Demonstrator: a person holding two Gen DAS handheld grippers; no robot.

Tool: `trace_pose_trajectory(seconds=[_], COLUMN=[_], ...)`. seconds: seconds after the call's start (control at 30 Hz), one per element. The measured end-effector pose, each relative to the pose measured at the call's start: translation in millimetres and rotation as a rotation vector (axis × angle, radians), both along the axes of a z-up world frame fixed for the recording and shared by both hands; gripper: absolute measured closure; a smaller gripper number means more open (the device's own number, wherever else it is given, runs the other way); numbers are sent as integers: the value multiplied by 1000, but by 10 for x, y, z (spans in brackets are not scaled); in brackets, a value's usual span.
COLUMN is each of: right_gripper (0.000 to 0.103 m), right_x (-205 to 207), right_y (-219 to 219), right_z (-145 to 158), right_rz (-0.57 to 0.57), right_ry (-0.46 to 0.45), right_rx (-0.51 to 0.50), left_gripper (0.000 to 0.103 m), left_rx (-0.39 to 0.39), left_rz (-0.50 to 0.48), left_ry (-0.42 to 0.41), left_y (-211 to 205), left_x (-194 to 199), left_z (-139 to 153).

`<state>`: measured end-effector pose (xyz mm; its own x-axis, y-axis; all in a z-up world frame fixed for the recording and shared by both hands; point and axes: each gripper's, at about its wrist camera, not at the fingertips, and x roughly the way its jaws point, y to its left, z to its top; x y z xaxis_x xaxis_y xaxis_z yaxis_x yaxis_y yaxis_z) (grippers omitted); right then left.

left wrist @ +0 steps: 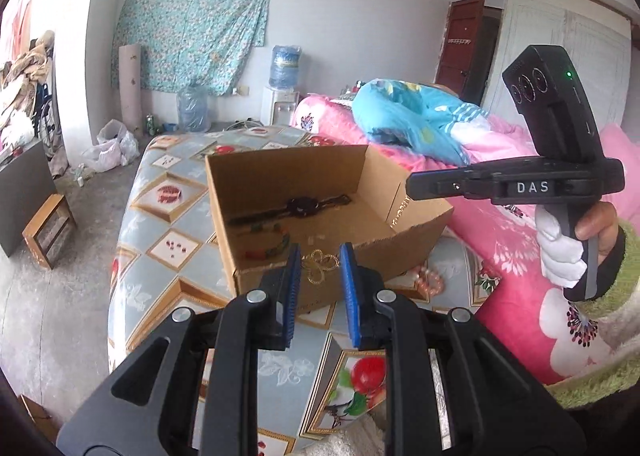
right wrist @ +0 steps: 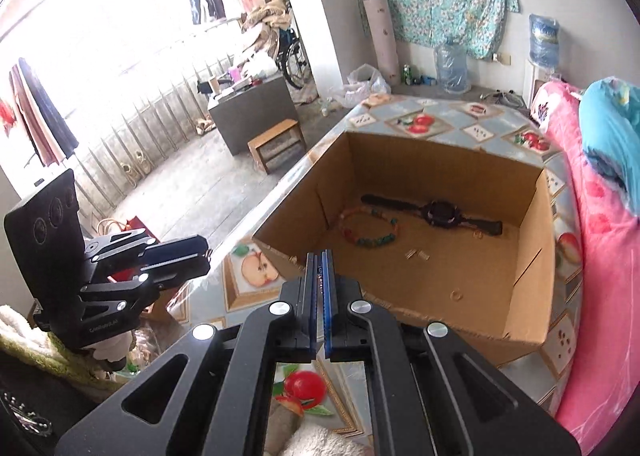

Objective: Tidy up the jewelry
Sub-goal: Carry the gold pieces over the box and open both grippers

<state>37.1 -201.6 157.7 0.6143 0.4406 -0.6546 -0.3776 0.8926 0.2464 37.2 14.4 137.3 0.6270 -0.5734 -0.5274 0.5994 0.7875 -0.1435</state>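
Note:
An open cardboard box (left wrist: 288, 171) (right wrist: 440, 159) stands on the table. Inside it lie a black watch (left wrist: 306, 204) (right wrist: 440, 211), a coloured bead bracelet (right wrist: 370, 230) (left wrist: 276, 242), some small silver pieces (right wrist: 416, 254) and a tiny ring (right wrist: 455, 294). My left gripper (left wrist: 321, 248) (right wrist: 208, 256) hovers at the box's near wall, its blue pads shut on a gold filigree ornament (left wrist: 320, 268). My right gripper (right wrist: 319, 254) (left wrist: 408, 185) is raised over the box's near edge, pads pressed together; I cannot make out anything between them. A gloved hand (left wrist: 560, 252) holds it.
The table (left wrist: 168, 191) (right wrist: 420, 123) wears a fruit-patterned cover. A pink pearl bracelet (left wrist: 430, 280) lies on it by the box's right corner. A pink bed (left wrist: 520, 240) (right wrist: 600, 236) adjoins the table's right. A wooden stool (left wrist: 48, 228) (right wrist: 276, 143) stands on the floor at left.

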Motion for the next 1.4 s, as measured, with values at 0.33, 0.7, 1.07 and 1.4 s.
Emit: trace_pose_trajectory(seconds=[0.33,0.7,1.07,1.4], right_gripper=[100,99,98,66], right_x=[798,1328,1229,615], right_y=[-455,-650,-835,-857], right_z=[-265,-872,-785,-493], right_rz=[-74,-95,-143,-209], right_ry=[111,305,248,76], right_rx=[-20,-17,56,157], left_gripper=[84,83,70,61], left_rx=[56,101,94,27], left_rz=[-91,-37,-4,22], left_ry=[143,395,402,300], left_y=[-760,-1130,-1083,-791], left_x=[772,1411,1451,1128], left_z=[-130,-736,-728,-414])
